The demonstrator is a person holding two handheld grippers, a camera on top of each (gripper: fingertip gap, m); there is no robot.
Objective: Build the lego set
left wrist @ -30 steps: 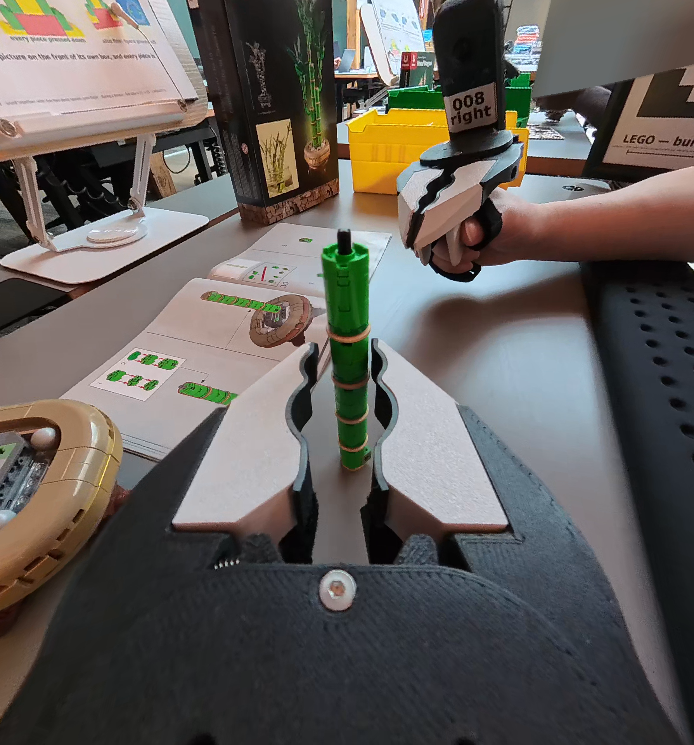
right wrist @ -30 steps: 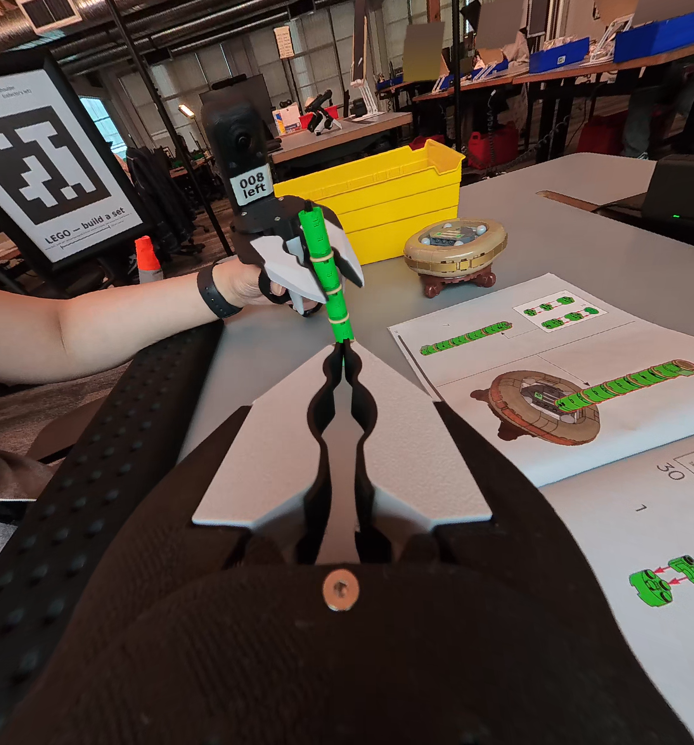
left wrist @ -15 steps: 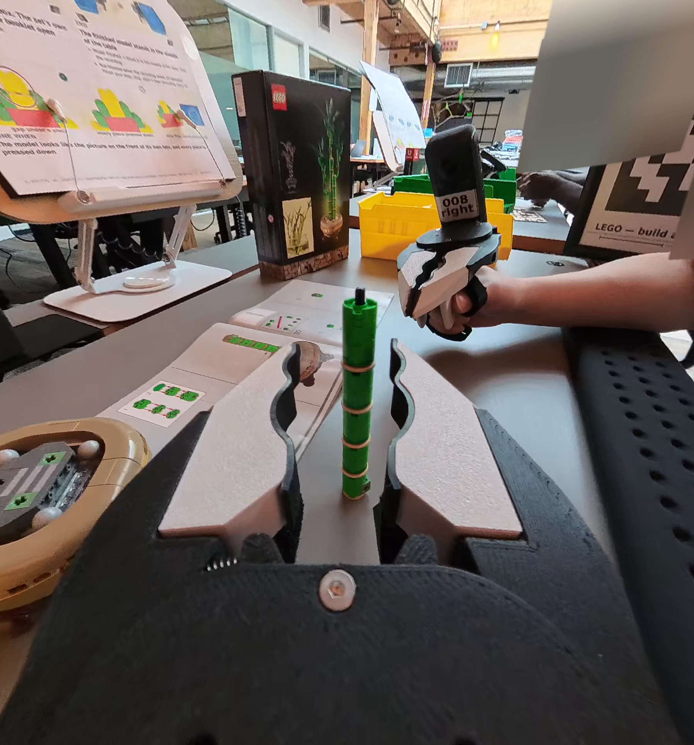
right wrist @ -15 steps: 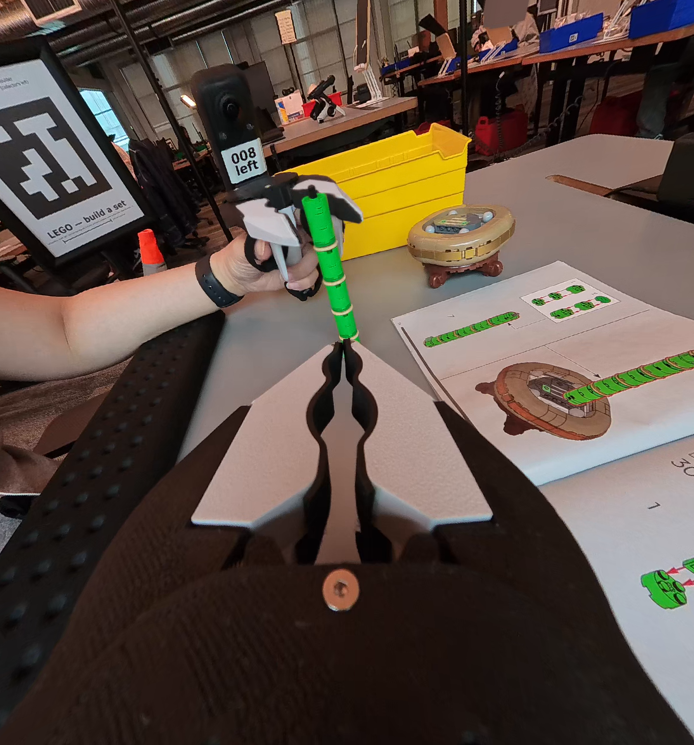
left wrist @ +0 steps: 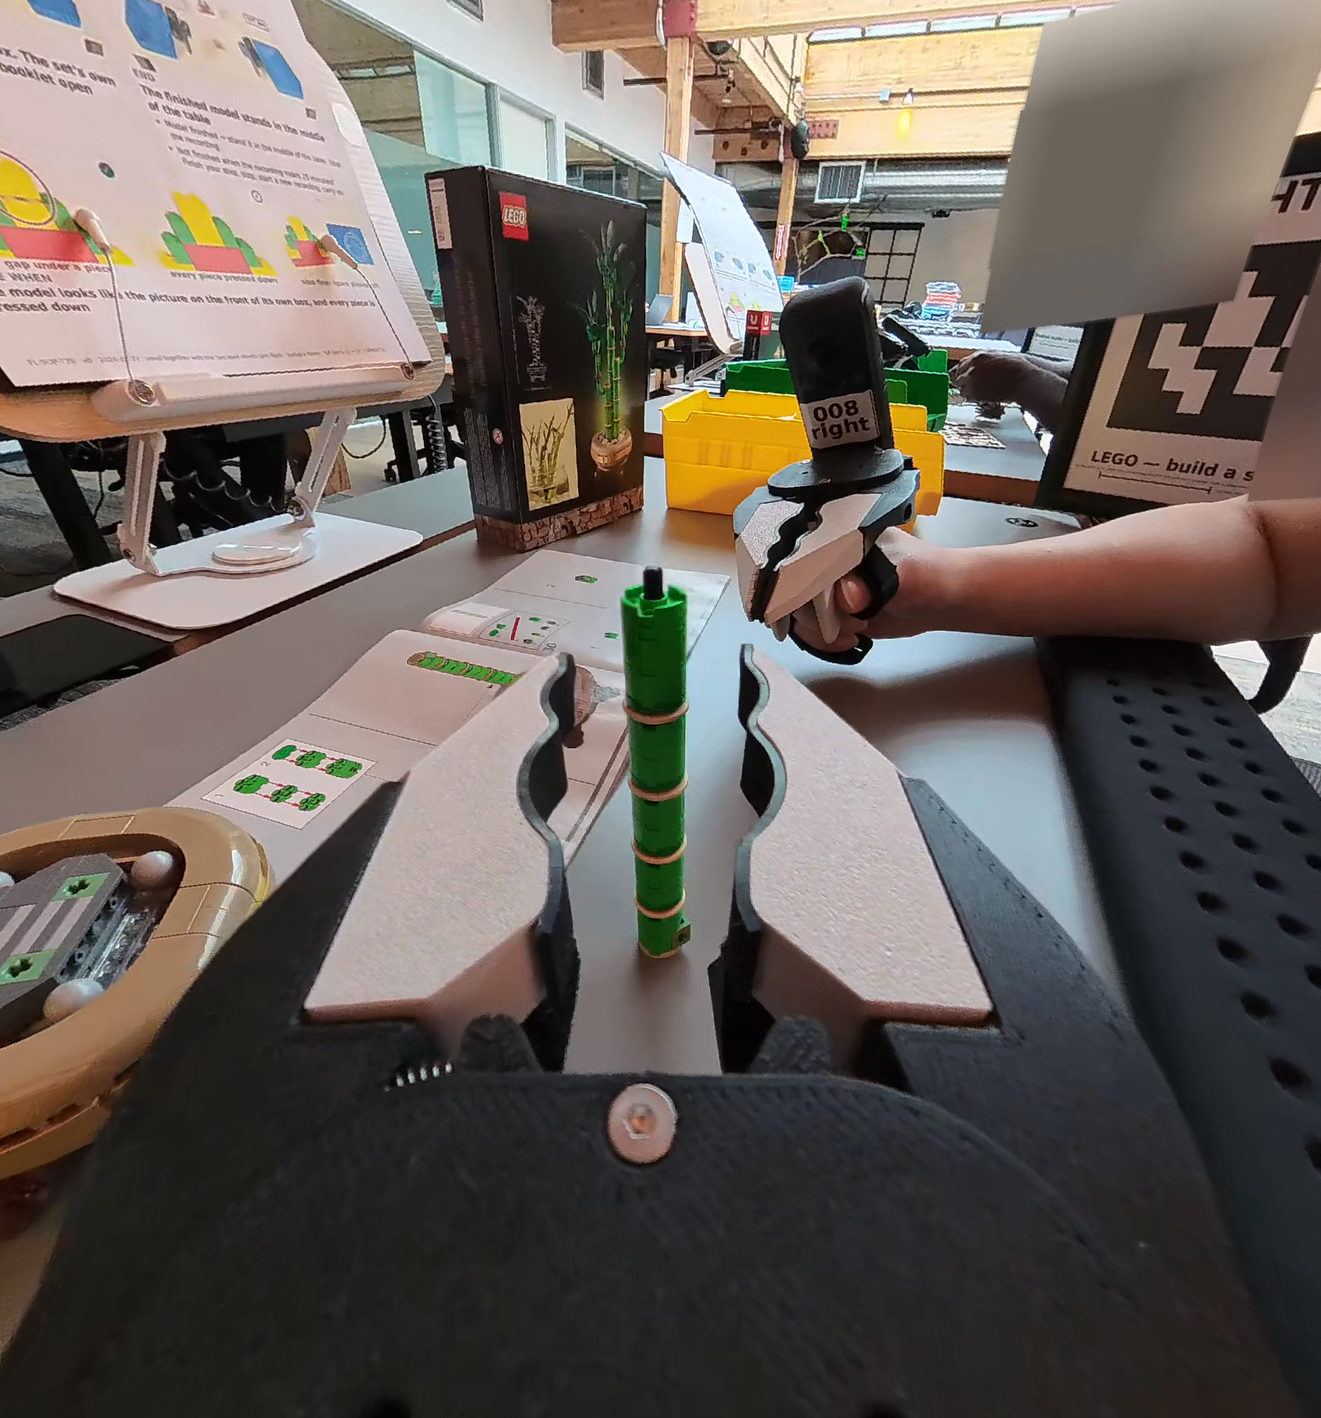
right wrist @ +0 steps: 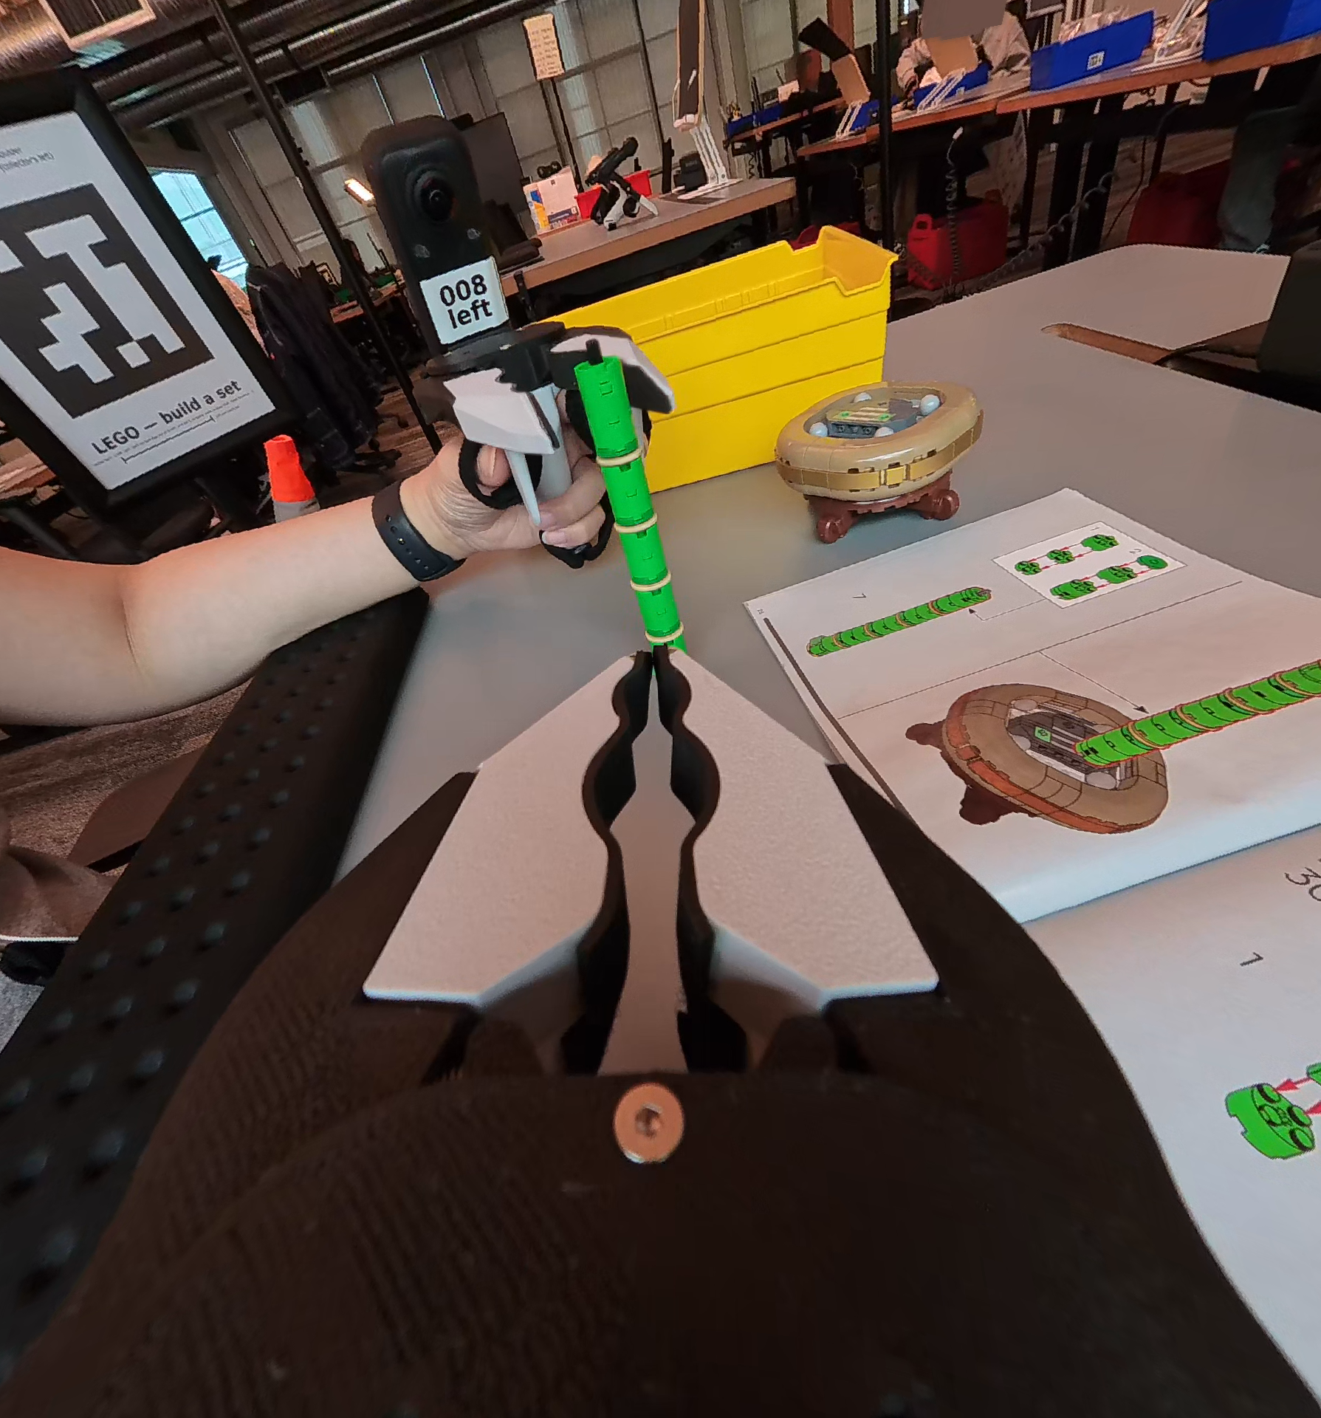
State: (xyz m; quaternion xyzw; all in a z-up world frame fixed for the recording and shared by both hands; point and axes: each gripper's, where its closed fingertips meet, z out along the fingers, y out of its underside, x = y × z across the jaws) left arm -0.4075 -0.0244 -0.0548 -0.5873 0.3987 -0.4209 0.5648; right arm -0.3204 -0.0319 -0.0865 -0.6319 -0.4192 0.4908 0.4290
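A green bamboo stalk [left wrist: 657,767] of stacked round bricks with tan rings stands upright on the grey table. My left gripper [left wrist: 653,664] is open, with its fingers on either side of the stalk and clear gaps to it. In the right wrist view the stalk [right wrist: 630,506] rises just beyond my right gripper [right wrist: 653,660], which is shut and empty. The left gripper [right wrist: 565,391] shows there around the stalk's top. The tan pot base [left wrist: 66,959] sits at the left; it also shows in the right wrist view [right wrist: 879,437].
An open instruction booklet [right wrist: 1102,690] lies on the table right of the stalk. A yellow bin [right wrist: 757,361], the set's black box [left wrist: 557,353] and a page stand [left wrist: 181,230] are at the back. A black perforated chair back [left wrist: 1217,844] borders the table. One gripper's finger ends stand about 10 centimetres off the other's.
My left gripper's jaws have opened wider away from the stalk, which stays standing. The left gripper has tilted up. My right gripper stays shut and has shifted little.
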